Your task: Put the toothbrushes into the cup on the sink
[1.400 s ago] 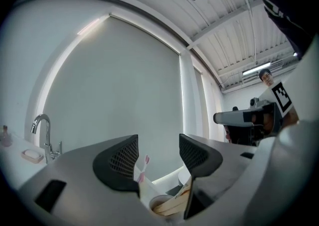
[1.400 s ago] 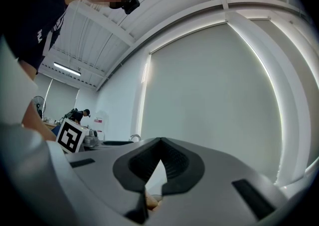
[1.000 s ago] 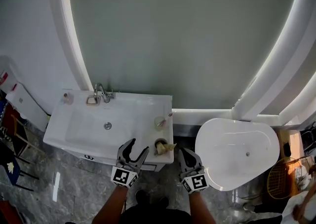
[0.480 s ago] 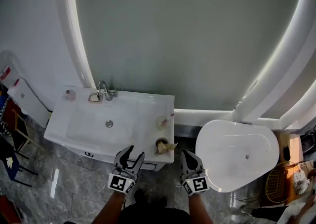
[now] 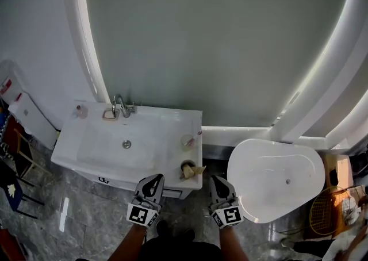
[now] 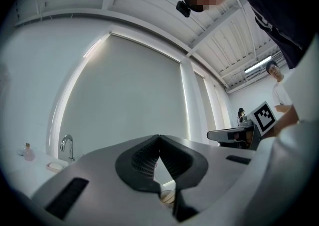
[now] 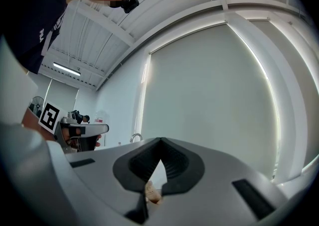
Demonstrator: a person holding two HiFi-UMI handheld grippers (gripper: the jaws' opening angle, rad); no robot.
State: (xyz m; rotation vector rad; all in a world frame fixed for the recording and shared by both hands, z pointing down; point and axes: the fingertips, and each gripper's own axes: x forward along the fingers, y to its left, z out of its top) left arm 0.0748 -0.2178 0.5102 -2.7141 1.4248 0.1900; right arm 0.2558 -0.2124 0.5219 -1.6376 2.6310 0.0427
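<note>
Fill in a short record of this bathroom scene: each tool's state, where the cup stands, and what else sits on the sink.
left tool: shut, jaws just closed, nothing between them
right tool: shut, empty
cup: on the right side of the sink
faucet: at the sink's back edge
brown item: sink's front right corner, too small to identify

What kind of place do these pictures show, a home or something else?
Most likely a bathroom, perhaps a mock-up inside a larger hall. A white sink with a faucet, a white oval tub beside it, and a cup on the sink's edge suggest this.
</note>
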